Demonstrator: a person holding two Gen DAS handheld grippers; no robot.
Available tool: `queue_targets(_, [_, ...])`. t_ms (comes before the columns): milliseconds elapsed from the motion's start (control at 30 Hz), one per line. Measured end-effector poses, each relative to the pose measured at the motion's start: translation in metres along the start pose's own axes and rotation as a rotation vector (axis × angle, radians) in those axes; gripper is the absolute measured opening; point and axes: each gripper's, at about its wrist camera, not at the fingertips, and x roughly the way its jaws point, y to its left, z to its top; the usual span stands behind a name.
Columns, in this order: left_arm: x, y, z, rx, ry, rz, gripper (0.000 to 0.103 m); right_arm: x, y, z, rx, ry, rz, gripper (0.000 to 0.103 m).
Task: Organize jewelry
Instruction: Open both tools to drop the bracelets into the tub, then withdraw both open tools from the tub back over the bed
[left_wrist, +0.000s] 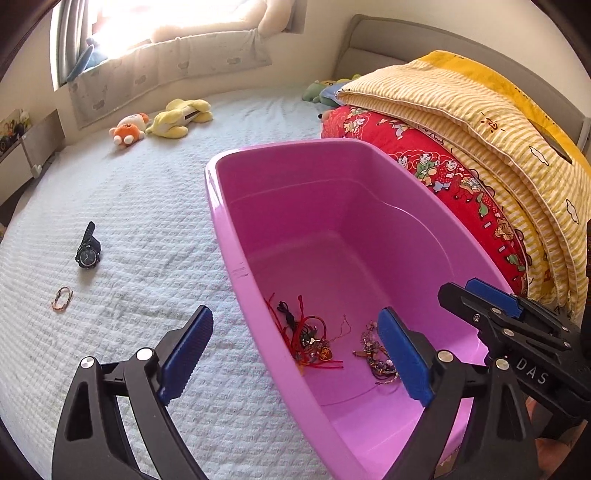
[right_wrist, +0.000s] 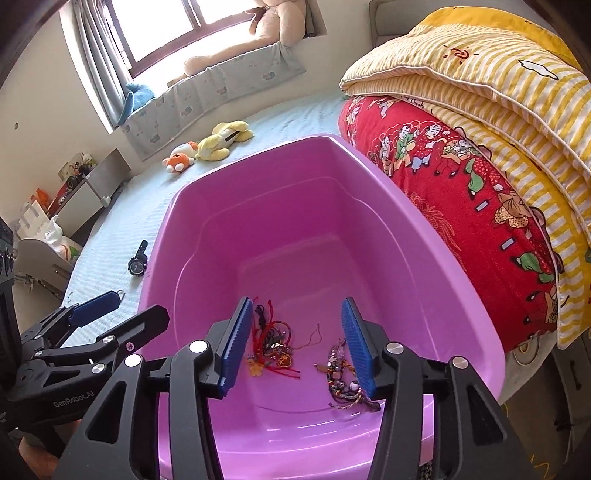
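- Between the left gripper's (left_wrist: 295, 354) blue pads sits the near-left wall of the pink tub (left_wrist: 236, 236); jaws are spread wide, nothing pinched.
- Over at the right gripper (right_wrist: 295, 347), jaws stand parted above the tub floor, nothing between the pads, both jewelry heaps lying free beneath.
- Down on the tub floor near its front wall: a red-cord tangle (right_wrist: 273, 347) and, just beside it, a beaded bracelet bundle (right_wrist: 343, 376), apart but close.
- Risk one: a grab at either heap could snag the neighbour's loose cords and drag both up together.
- Out on the bed (left_wrist: 147, 206), left of the tub, a black watch (left_wrist: 86, 251) and a small braided bracelet (left_wrist: 62, 298) lie well apart, not yet collected.
- Risk two: that thin bracelet lies flat on soft quilting, so pads may pinch fabric instead, or slide over it.
- Risk three: the left jaw straddling the wall could nudge or tip the light tub as it swings toward the watch.
- Both grippers crowd the same front corner; a clash looks possible.
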Motion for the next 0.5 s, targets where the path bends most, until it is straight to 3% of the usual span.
queue_targets(233, [-0.006,0.034,-0.017,-0.06,0.008,0.03,0.089,0.0,0.031,-0.001,-0.037,-0.002,0.083,0.056])
queue_targets(500, [-0.022,0.083,-0.032,-0.13,-0.01,0.076,0.089,0.006,0.071,-0.006,-0.055,0.021,0.157,0.058])
